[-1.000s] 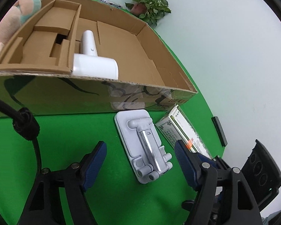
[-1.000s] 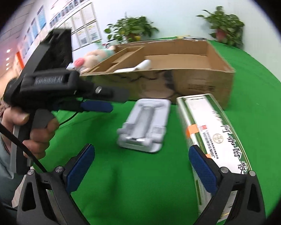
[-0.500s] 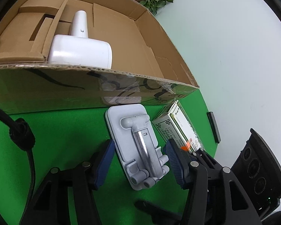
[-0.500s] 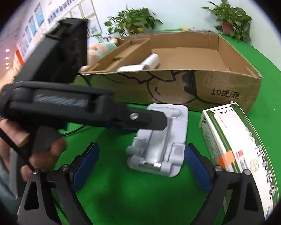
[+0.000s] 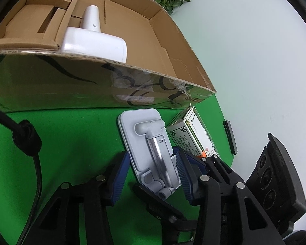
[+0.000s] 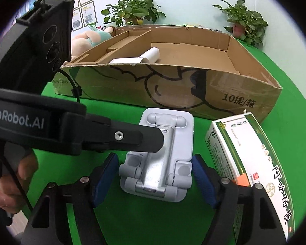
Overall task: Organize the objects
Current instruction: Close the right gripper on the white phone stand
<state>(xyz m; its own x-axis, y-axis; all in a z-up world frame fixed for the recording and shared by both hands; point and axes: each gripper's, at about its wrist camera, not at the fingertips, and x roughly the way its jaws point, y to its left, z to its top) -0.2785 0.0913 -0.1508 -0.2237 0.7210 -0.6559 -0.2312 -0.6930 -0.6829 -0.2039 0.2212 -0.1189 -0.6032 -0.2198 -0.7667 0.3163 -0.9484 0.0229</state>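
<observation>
A white folding phone stand (image 5: pixel 151 149) with a metal arm lies flat on the green cloth, just in front of the cardboard box (image 5: pixel 51 77). My left gripper (image 5: pixel 152 175) straddles its near end; the jaws are closing and the blue pads sit close beside its edges. My right gripper (image 6: pixel 154 175) straddles the same stand (image 6: pixel 159 153) from the other side. Its jaws are closing too, with a sliver of green showing at the left pad. One of the left gripper's black fingers (image 6: pixel 132 138) reaches over the stand. A white handheld device (image 5: pixel 93 42) lies inside the box.
A green-and-white carton (image 6: pixel 244 153) lies right of the stand, close to the right pad. A plush toy (image 6: pixel 85 38) and potted plants (image 6: pixel 132 12) stand behind the box. A person's hand (image 6: pixel 14 179) holds the left gripper. A small black bar (image 5: pixel 230 136) lies at the cloth's edge.
Both grippers have come in over the stand and their jaws have narrowed around it. The right gripper has shifted from the carton to the stand.
</observation>
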